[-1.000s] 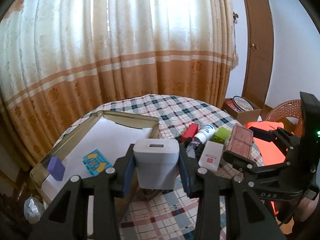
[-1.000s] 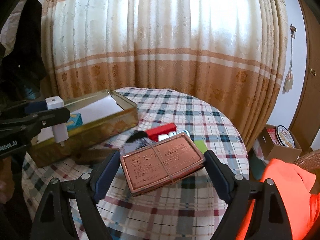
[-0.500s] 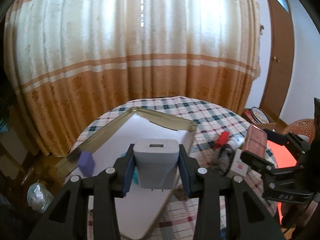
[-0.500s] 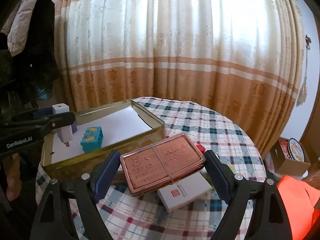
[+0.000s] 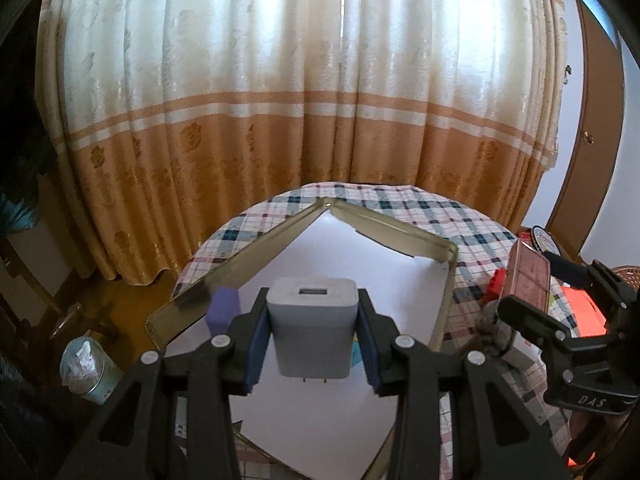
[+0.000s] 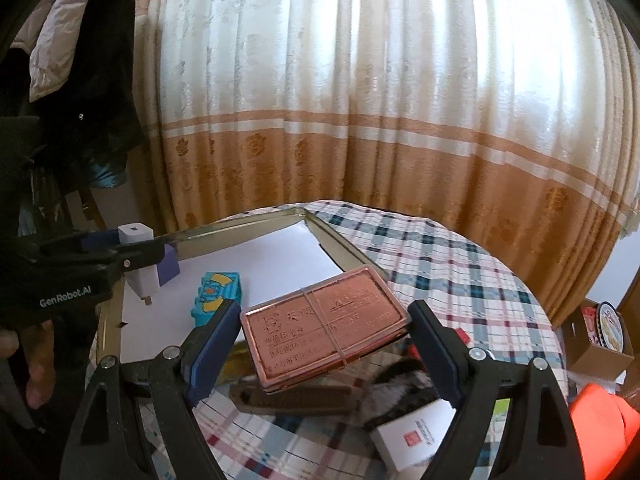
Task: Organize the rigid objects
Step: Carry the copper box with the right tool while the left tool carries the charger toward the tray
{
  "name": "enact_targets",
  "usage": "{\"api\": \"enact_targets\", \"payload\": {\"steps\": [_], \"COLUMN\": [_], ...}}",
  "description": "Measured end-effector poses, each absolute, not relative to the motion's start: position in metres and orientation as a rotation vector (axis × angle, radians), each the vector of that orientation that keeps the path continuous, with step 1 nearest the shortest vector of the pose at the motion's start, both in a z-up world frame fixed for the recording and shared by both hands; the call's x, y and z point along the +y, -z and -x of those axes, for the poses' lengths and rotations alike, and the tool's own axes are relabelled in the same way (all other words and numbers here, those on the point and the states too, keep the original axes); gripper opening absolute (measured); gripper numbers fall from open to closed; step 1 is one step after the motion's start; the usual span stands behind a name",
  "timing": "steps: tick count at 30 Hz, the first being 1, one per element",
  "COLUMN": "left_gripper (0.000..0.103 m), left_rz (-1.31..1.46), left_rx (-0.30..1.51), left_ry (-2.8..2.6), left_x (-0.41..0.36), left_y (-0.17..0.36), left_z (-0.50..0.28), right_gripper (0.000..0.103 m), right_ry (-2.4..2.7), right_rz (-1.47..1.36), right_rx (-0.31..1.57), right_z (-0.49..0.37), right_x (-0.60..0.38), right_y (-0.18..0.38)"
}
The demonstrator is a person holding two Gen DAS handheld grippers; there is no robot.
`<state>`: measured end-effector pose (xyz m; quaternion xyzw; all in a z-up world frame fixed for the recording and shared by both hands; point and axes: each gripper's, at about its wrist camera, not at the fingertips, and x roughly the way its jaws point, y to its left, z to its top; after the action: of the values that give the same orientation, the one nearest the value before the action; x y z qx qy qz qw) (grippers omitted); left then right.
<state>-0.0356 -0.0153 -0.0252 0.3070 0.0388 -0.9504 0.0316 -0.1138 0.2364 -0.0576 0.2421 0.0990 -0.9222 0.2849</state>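
1. Since 1 second ago, the left gripper [image 5: 313,340] has carried the charger [image 5: 313,330] from above the cloth to above the tray [image 5: 400,236], and the right gripper [image 6: 322,344] has brought the tin [image 6: 324,326] close to the tray's near wall.
2. At far left, in the right wrist view, a hand [image 6: 28,364] holds the left gripper [image 6: 138,258] by its black body.
3. Left jaws are clamped on the white charger [image 6: 138,258], 1 blue pad on each side, USB port up and 2 prongs pointing down, hanging clear above the white tray liner.
4. A purple block [image 5: 223,310] stands in the tray just left of the charger, near the left wall.
5. A teal toy [image 6: 218,294] with orange markings lies on the liner, right of the block [image 6: 168,266] and apart from it.
6. The tray [image 6: 344,252] is a gold-walled rectangle on the plaid table [image 6: 460,272].
7. Right jaws are clamped on the copper tin's short ends; the tin, bound by a rubber band, is held flat and slightly tilted above the tray's near right edge.
8. Below the tin sit a brown object [image 6: 296,400] and something dark and blurred.
9. A white box [image 6: 416,436] with a red mark lies on the cloth at lower right.
10. A red item [image 5: 494,284] lies right of the tray in the left wrist view.
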Motion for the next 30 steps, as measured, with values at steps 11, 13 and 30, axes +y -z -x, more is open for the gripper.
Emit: {"api": "enact_targets", "payload": {"steps": [11,13,30], "left_gripper": [0.039,0.039,0.039], "left_rz": [-1.004,-1.014,-1.099], "left_rx": [0.140,0.141,0.138], "left_ry": [2.857,2.848,2.776], "left_x": [-0.032,-0.035,-0.054], "left_y": [0.037,0.039,0.055], "left_z": [0.044,0.046,0.060], "right_gripper": [0.086,0.086,0.086], "right_ry": [2.411,2.402,2.334], "right_rz": [-0.650,-0.652,-0.686], "right_rx": [0.293,0.296,0.339], "right_z": [0.123,0.126,0.145], "right_x": [0.208,0.203,0.160], "right_y": [0.057,0.056,0.063]}}
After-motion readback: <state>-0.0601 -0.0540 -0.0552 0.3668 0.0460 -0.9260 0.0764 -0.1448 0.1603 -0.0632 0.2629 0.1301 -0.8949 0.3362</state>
